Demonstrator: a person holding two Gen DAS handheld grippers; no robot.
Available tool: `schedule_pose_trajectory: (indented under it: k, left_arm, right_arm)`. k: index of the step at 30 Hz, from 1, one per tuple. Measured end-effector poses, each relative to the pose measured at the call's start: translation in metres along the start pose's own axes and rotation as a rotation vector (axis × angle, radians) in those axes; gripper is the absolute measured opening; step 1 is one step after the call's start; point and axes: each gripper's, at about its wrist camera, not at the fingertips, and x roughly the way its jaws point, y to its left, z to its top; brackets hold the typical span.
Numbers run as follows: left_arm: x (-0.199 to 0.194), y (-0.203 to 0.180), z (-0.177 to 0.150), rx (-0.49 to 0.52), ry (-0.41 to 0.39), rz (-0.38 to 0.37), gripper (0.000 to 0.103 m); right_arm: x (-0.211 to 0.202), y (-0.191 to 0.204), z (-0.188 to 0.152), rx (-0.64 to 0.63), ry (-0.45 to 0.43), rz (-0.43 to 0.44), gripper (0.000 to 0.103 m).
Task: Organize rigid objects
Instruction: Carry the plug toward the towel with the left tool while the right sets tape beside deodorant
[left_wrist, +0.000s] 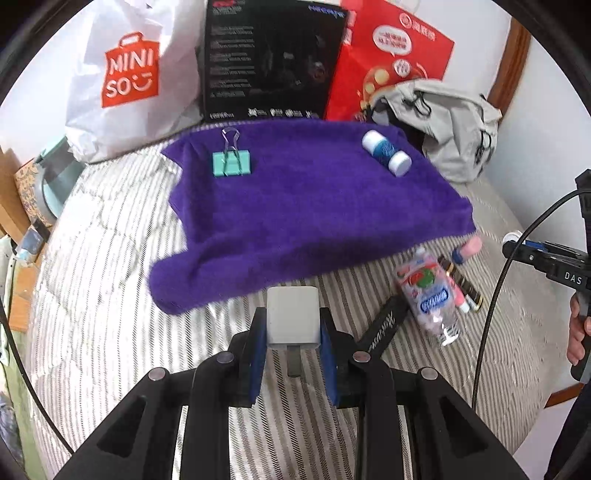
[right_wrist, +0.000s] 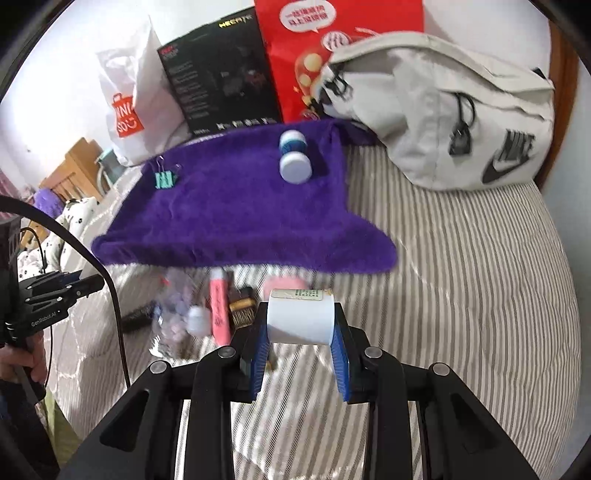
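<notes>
Above striped bedding | left hand-held gripper (left_wrist: 293, 334) clamps charger (left_wrist: 293, 319) | right hand-held gripper (right_wrist: 300, 330) clamps roll (right_wrist: 300, 317)

Each fisheye camera sits behind its gripper's fingers, looking forward and slightly down over a striped bed (left_wrist: 110, 295) toward the wall at 12 o'clock. The left view stands nearer the bed's left side, the right view nearer the right. Both share the purple towel (left_wrist: 295, 206) (right_wrist: 240, 206), with bags (left_wrist: 122, 74) (right_wrist: 443, 110) behind it.

Clutter (right_wrist: 192, 314) near purple towel (right_wrist: 236, 206): motion-blurred, items indistinct. Black box (left_wrist: 269, 59): top cropped, print illegible.
</notes>
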Motion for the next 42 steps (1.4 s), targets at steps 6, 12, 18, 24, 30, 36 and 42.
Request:
schedule_pose_trajectory:
  k: [6,12,18,24,30,36,42]
  left_arm:
    - [-0.005,0.011,0.021,-0.016,-0.025,0.007,0.025]
    - [0.0,0.022,0.044,-0.026,-0.047,0.018,0.025]
    - [0.018,0.029,0.062,-0.036,-0.044,0.01,0.025]
    - [0.041,0.032,0.074,-0.031,-0.025,0.011,0.025]
    - [0.052,0.034,0.079,-0.043,-0.018,-0.001,0.025]
    - [0.061,0.037,0.083,-0.055,-0.015,-0.001,0.025]
    - [0.075,0.04,0.089,-0.067,-0.007,-0.003,0.025]
  right_arm:
    - [0.014,0.007,0.042,-0.046,-0.028,0.03,0.031]
    - [0.057,0.011,0.08,-0.07,0.004,0.036,0.031]
    - [0.105,0.01,0.098,-0.095,0.082,0.015,0.031]
    - [0.122,0.012,0.103,-0.121,0.099,-0.032,0.031]
    - [0.134,0.013,0.101,-0.146,0.11,-0.06,0.031]
    - [0.136,0.015,0.098,-0.182,0.1,-0.071,0.032]
    - [0.128,0.019,0.09,-0.202,0.135,-0.04,0.044]
